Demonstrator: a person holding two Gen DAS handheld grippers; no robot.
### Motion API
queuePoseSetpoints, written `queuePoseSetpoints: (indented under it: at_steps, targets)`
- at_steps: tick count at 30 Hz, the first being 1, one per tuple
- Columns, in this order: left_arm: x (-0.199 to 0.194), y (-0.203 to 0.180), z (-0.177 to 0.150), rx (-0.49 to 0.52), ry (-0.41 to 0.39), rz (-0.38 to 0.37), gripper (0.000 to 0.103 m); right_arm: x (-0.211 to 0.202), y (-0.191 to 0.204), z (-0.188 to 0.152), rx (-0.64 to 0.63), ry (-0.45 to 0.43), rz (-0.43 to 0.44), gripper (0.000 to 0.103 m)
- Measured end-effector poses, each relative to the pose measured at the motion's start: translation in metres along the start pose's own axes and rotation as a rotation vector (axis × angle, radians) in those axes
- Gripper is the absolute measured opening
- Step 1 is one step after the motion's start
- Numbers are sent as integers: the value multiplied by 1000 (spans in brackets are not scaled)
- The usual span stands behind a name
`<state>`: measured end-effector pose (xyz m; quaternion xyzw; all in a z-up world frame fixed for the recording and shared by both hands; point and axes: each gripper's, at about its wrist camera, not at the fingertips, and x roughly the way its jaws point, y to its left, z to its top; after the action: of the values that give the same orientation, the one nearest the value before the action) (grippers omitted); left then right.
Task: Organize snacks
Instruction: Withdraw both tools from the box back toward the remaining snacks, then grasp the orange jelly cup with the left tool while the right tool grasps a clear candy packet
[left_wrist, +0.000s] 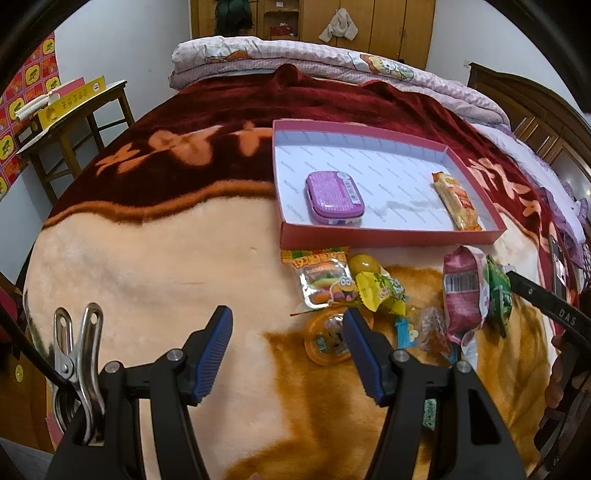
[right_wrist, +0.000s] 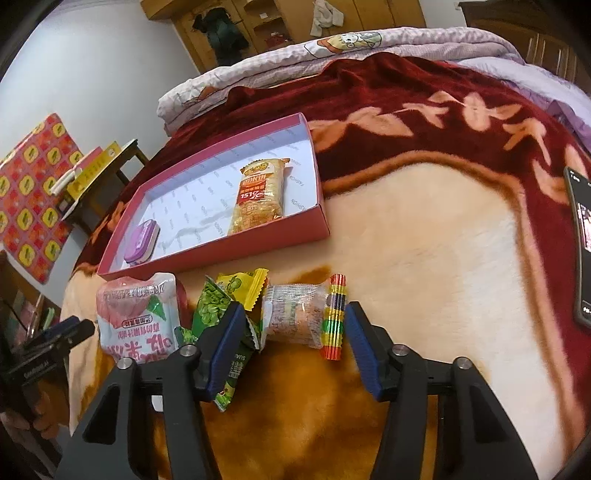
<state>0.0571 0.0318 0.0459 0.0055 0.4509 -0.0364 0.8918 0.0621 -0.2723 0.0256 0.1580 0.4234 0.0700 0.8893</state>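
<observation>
Beside the red box (right_wrist: 236, 245), right gripper (right_wrist: 291, 347) open astride the clear-wrapped snack (right_wrist: 295, 317) for pickup; left gripper (left_wrist: 288, 354) open, empty, waiting.

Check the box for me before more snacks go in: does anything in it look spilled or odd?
Yes. A faint whitish smear runs across the box floor between the purple tin and the orange cracker packet; it looks like a powdery spill or scuff.

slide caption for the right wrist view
Open right hand-held gripper straddles a clear-wrapped snack on the blanket before the red tray.
</observation>
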Motion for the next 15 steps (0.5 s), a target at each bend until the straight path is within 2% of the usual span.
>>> queuePoseSetpoints:
  at_steps: [6,15]
  targets:
    - [5,-11,-4,31,8,-22,66,2,0,-1,-6,-7,-3,49]
    - [18,-22,-9,45,44,-30,65,3,-3,-4,-16,-22,3,49]
